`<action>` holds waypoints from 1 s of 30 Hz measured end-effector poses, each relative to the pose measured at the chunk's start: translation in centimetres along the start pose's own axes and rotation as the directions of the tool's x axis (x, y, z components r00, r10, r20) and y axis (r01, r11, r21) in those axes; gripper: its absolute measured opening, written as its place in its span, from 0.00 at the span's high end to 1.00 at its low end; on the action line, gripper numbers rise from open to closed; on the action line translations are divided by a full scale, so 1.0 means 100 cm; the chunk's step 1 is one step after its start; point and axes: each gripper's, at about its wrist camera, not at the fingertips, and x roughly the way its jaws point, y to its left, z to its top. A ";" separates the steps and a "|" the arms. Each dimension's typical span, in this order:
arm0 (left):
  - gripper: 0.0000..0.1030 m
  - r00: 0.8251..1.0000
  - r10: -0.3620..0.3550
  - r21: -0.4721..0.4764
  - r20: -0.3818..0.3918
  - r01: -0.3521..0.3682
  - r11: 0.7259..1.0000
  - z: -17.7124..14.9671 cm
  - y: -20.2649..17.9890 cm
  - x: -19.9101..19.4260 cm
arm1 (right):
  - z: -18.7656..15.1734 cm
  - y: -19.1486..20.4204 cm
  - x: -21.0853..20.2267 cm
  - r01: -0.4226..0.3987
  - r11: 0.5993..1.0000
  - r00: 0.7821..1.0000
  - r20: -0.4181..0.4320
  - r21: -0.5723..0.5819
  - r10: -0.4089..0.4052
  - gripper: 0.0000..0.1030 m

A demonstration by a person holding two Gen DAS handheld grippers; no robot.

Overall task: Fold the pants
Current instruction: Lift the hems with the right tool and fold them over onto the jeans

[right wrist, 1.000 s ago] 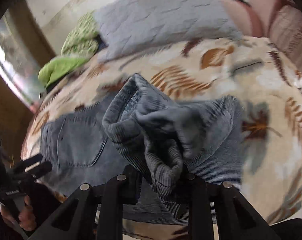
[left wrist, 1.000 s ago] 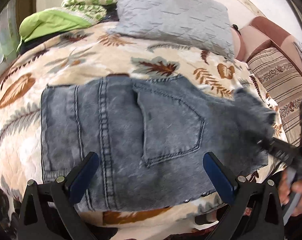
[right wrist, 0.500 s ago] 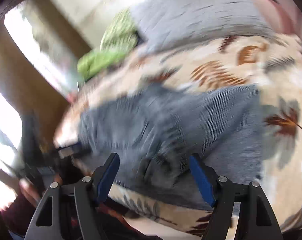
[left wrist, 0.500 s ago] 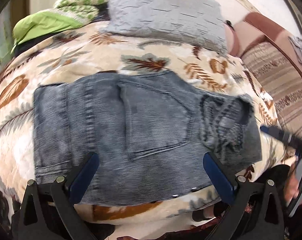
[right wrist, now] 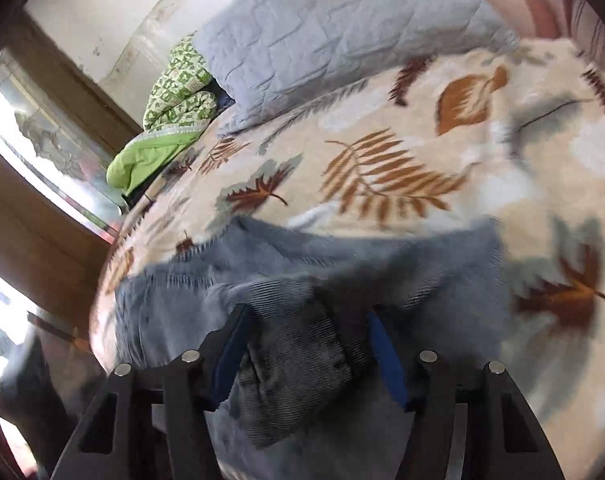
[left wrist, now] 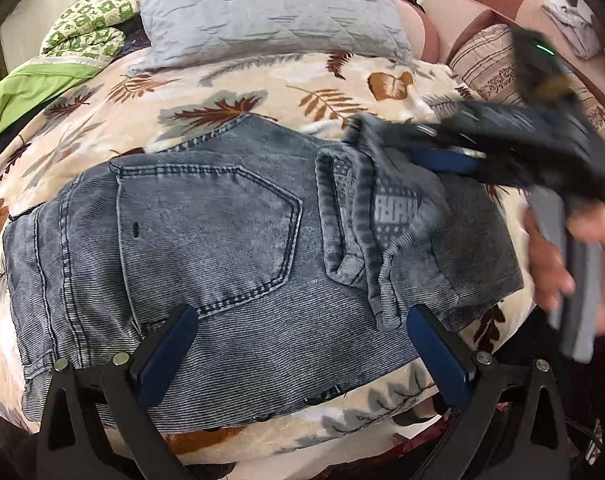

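Folded grey denim pants (left wrist: 230, 240) lie flat on a leaf-print blanket (left wrist: 262, 80), below the grey pillow (left wrist: 262, 8).

A bunched fold of the pants, printed lining showing, lies on their right end. The right gripper (right wrist: 306, 356) has just been narrowing its jaws after opening; that fold sits between its blue pads (right wrist: 386, 360), but the blur hides whether they press it. The left gripper (left wrist: 302, 354) hangs over the near edge of the pants, jaws wide and empty. A green quilt (left wrist: 90, 20) lies left of the pillow.
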 end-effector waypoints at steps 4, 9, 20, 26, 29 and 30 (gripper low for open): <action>0.00 1.000 0.000 -0.012 -0.013 0.000 1.000 0.001 0.001 0.005 | 0.013 -0.023 0.040 -0.036 0.989 0.998 -0.038 0.143 0.041 0.37; 0.00 1.000 -0.010 -0.016 -0.004 0.010 1.000 0.010 -0.006 0.010 | 0.016 -0.034 0.027 -0.132 0.968 0.990 -0.024 0.213 0.140 0.34; 0.00 0.999 -0.018 -0.012 -0.042 0.018 1.000 0.033 -0.018 0.051 | -0.019 -0.058 -0.049 -0.230 0.933 0.970 0.138 0.278 0.198 0.34; 0.32 0.982 -0.174 0.042 -0.070 0.177 0.983 0.030 -0.038 0.047 | -0.030 -0.069 -0.052 -0.285 0.900 0.956 0.161 0.330 0.244 0.34; 0.43 0.982 -0.174 0.030 -0.068 0.176 0.984 0.029 -0.034 0.046 | -0.027 -0.068 -0.044 -0.344 0.865 0.938 0.161 0.365 0.306 0.34; 0.47 0.977 -0.200 -0.010 -0.066 0.200 0.980 0.029 -0.027 0.044 | -0.026 -0.064 -0.041 -0.356 0.864 0.934 0.156 0.357 0.321 0.34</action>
